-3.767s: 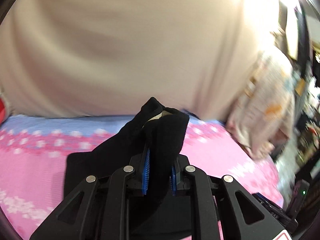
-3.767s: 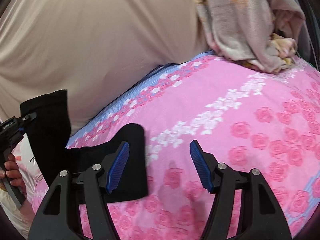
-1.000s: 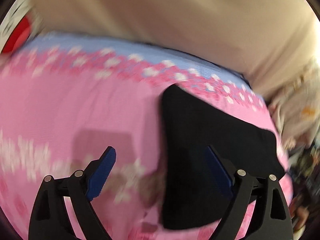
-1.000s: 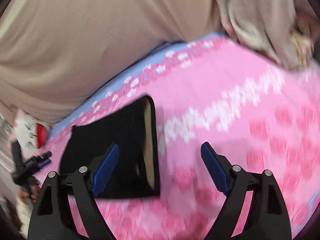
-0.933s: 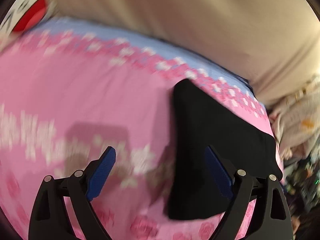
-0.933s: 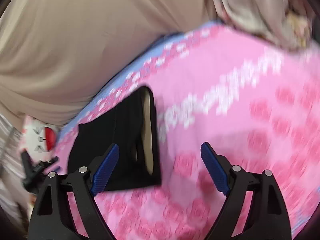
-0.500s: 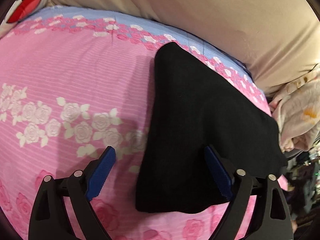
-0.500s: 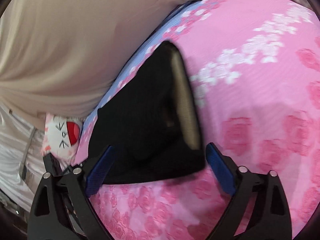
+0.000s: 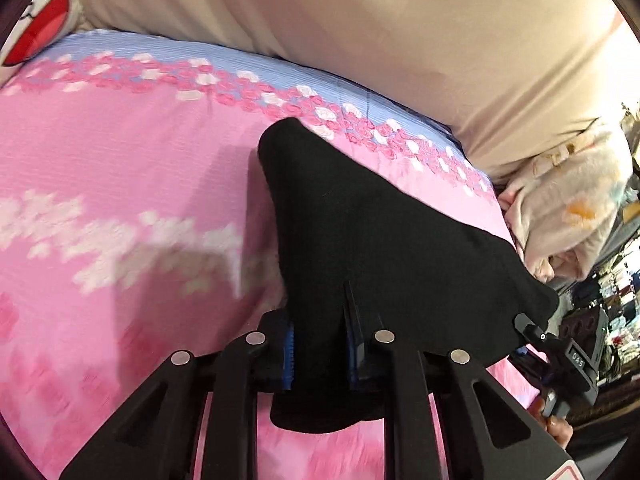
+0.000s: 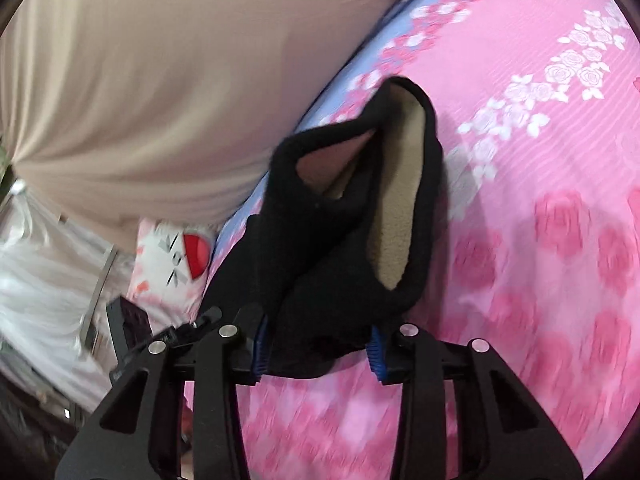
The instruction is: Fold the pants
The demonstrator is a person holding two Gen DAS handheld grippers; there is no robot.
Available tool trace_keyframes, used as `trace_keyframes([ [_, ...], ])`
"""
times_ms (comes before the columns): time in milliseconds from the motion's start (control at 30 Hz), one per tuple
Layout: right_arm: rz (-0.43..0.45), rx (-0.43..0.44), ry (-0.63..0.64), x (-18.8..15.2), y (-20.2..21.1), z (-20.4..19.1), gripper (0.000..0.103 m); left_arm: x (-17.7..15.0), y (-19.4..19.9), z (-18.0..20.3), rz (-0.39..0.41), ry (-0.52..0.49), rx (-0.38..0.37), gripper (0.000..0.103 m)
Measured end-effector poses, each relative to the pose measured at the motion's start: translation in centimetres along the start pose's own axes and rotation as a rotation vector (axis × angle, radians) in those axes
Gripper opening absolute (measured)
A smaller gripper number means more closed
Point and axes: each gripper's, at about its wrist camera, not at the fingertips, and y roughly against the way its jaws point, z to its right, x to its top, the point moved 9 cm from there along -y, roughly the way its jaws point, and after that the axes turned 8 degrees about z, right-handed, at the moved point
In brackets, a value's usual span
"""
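The folded black pants [image 9: 384,240] with a tan fleece lining [image 10: 404,216] lie on a pink flowered bedsheet [image 9: 120,152]. My left gripper [image 9: 320,350] is shut on the near edge of the pants at one end. My right gripper [image 10: 318,344] is shut on the near edge at the other end, where the open leg cuffs [image 10: 332,168] show the lining. The near edge of the fabric is lifted off the sheet between both sets of blue pads. The right gripper also shows at the lower right of the left wrist view [image 9: 560,352].
A large beige cushion [image 9: 360,20] runs along the far side of the bed. A pale flowered blanket [image 9: 560,208] is heaped at the right end. A white pillow with a red patch [image 10: 180,256] lies at the left end.
Both grippers were open above the flat folded pants half a second ago. Both have since moved in and closed on the near edge of the pants, lifting it.
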Motion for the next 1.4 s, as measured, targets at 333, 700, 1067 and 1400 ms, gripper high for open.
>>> trace_keyframes([
  [333, 0.160, -0.245, 0.106, -0.3, 6.3, 2.0, 0.050, -0.9, 7.1, -1.4, 0.167, -0.164, 0.225, 0.019],
  [700, -0.011, -0.368, 0.506, 1.7, -8.9, -3.0, 0.027, 2.1, -7.1, 1.4, -0.033, -0.246, 0.243, 0.024],
  [1067, 0.043, -0.563, 0.355, 6.1, -8.4, 3.6, 0.000, 1.6, -8.2, 0.5, 0.045, -0.281, 0.276, 0.020],
  [1400, -0.040, -0.433, 0.517, 0.2, -4.9, -0.9, 0.000, 2.6, -4.1, 1.1, 0.119, -0.302, 0.259, 0.022],
])
